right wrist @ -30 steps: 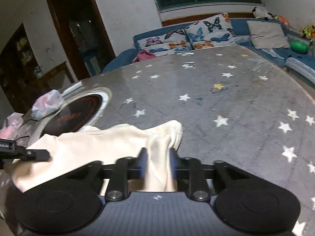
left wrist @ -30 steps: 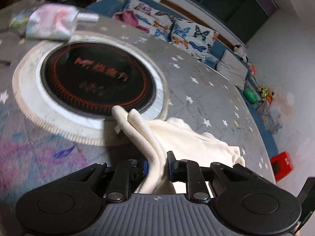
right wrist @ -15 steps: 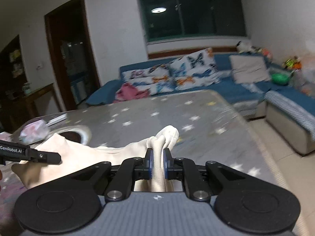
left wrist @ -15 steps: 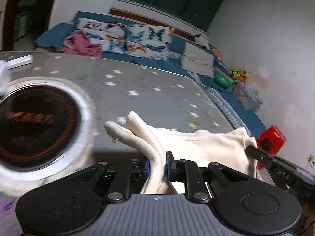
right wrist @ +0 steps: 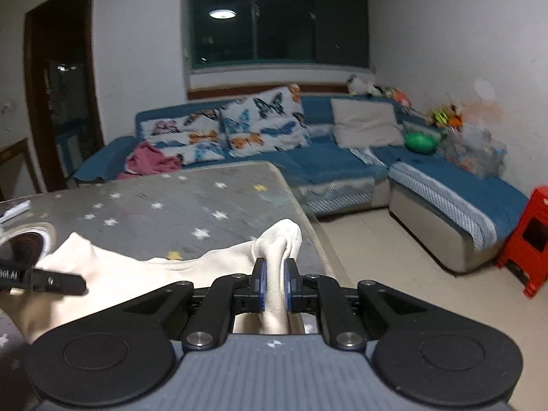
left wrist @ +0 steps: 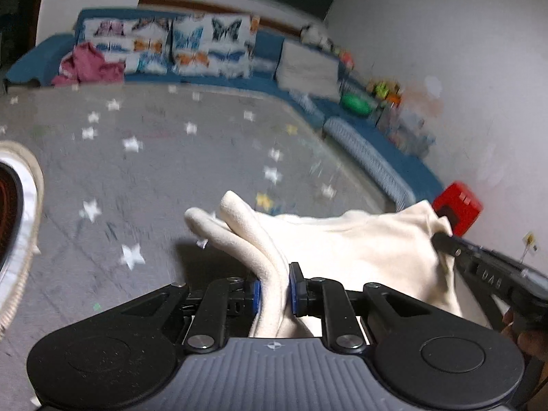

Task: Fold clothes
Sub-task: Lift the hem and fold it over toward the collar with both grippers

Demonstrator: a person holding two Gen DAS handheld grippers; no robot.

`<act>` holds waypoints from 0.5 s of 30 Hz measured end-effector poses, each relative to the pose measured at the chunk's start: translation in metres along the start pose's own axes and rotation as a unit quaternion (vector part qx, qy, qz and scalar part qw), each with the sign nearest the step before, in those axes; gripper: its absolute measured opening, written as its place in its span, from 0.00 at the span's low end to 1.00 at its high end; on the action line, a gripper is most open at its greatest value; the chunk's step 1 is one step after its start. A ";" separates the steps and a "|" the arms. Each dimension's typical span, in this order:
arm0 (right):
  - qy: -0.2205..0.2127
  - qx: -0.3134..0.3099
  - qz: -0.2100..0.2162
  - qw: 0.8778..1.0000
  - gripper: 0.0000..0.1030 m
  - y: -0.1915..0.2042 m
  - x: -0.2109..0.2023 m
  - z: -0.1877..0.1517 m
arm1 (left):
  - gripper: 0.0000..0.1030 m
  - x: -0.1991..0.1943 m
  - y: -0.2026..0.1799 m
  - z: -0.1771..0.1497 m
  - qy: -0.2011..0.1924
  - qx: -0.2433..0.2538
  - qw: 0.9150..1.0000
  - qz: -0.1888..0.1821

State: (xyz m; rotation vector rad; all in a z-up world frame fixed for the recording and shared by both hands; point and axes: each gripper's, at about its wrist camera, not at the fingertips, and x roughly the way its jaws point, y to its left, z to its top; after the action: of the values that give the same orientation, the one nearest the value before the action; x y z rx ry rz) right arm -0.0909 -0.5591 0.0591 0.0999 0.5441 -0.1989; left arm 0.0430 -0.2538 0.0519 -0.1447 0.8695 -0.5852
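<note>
Both grippers lifted cream garment [left wrist: 356, 250] rightward, burner [left wrist: 13, 205] now edge-left

This is a home living room at night. A blue corner sofa [right wrist: 328, 161] runs along two walls, with butterfly-print cushions [right wrist: 263, 120], a plain grey cushion [right wrist: 366, 121] and a pink garment [right wrist: 150, 161] on it. Toys [right wrist: 445, 114] and a green ball [right wrist: 419, 141] sit at its far end. A dark window [right wrist: 277, 24] reflects a ceiling lamp. A red plastic stool [right wrist: 525, 236] stands on the tiled floor [right wrist: 394, 250], beside a table with a grey star-print cover [right wrist: 178, 205].
</note>
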 end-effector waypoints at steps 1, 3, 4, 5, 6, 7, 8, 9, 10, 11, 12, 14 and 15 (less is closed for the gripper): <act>0.008 0.003 -0.005 1.000 0.09 -0.003 0.006 -0.004 | 0.22 0.004 0.001 -0.003 0.007 0.003 1.000 0.009; 0.026 0.008 -0.017 0.999 0.10 -0.009 0.018 -0.013 | 0.26 0.012 0.002 -0.008 0.020 0.008 0.999 0.026; 0.035 0.007 -0.023 0.999 0.10 -0.012 0.023 -0.017 | 0.32 0.012 0.004 -0.010 0.022 0.012 0.999 0.032; 0.041 0.008 -0.028 0.999 0.10 -0.015 0.027 -0.020 | 0.33 0.011 0.006 -0.010 0.022 0.016 0.999 0.038; 0.045 0.010 -0.030 0.998 0.10 -0.017 0.029 -0.022 | 0.36 0.009 0.009 -0.010 0.020 0.020 0.999 0.042; 0.049 0.011 -0.033 0.998 0.10 -0.019 0.031 -0.023 | 0.41 0.006 0.010 -0.009 0.013 0.024 0.998 0.050; 0.051 0.012 -0.037 0.998 0.11 -0.020 0.031 -0.024 | 0.42 0.003 0.012 -0.007 0.006 0.027 0.998 0.059; 0.046 0.012 -0.042 0.998 0.12 -0.021 0.030 -0.023 | 0.43 0.000 0.013 -0.006 -0.001 0.031 0.997 0.068; 0.041 0.012 -0.043 0.998 0.12 -0.021 0.030 -0.020 | 0.43 -0.001 0.014 -0.002 -0.006 0.030 0.997 0.070; 0.036 0.013 -0.040 0.998 0.12 -0.019 0.030 -0.018 | 0.43 -0.002 0.015 0.001 -0.010 0.029 0.997 0.072; 0.033 0.014 -0.032 0.999 0.12 -0.018 0.030 -0.016 | 0.42 -0.003 0.016 0.005 -0.014 0.028 0.997 0.074; 0.036 0.013 -0.016 0.999 0.12 -0.015 0.035 -0.014 | 0.40 -0.001 0.013 0.011 -0.016 0.029 0.997 0.064; 0.039 0.011 -0.008 0.999 0.12 -0.013 0.040 -0.013 | 0.40 0.003 0.010 0.013 -0.016 0.032 0.998 0.058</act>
State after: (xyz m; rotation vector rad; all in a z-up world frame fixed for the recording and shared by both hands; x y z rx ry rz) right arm -0.0673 -0.5759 0.0265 0.1253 0.6212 -0.2177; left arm 0.0586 -0.2482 0.0551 -0.0452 0.8216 -0.5012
